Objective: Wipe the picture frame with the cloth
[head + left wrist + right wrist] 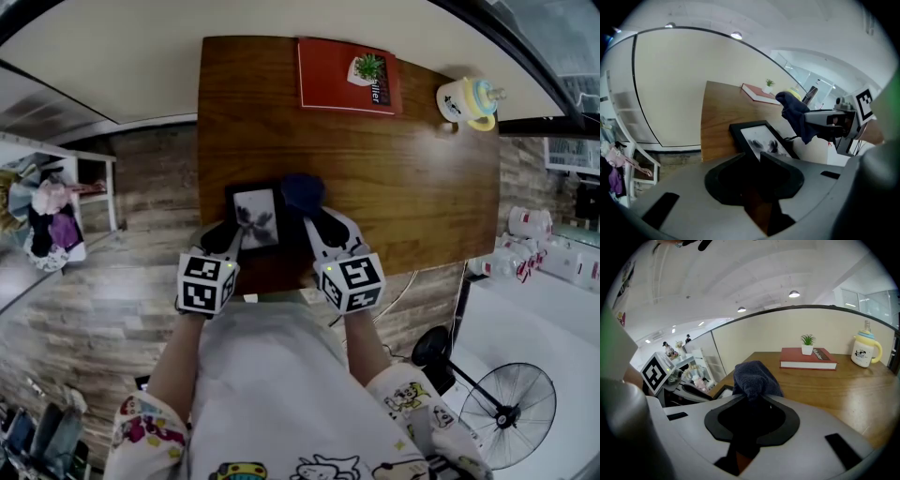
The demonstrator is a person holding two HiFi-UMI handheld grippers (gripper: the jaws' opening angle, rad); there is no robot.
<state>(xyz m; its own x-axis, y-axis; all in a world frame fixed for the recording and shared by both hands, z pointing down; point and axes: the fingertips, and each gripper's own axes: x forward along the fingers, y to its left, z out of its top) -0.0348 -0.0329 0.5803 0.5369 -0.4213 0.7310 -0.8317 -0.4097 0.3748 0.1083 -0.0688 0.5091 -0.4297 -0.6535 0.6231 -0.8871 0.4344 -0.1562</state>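
Note:
A black picture frame [255, 217] with a pale print rests on the wooden table [394, 197] near its front edge. My left gripper [228, 236] is at the frame's near left corner. In the left gripper view that edge of the frame [759, 138] runs into the narrow gap of my left gripper [751, 157], and the jaws close against it. A bunched dark blue cloth [302, 192] hangs just right of the frame's top, with my right gripper [314, 220] shut on it. The cloth [752, 378] bulges up out of the right gripper [750, 399].
A red book [347, 77] with a small potted plant on it lies at the table's far edge. A yellow and white cup [467, 101] stands at the far right corner. A floor fan [511, 408] is to my right, and a rack of clothes [47, 216] to my left.

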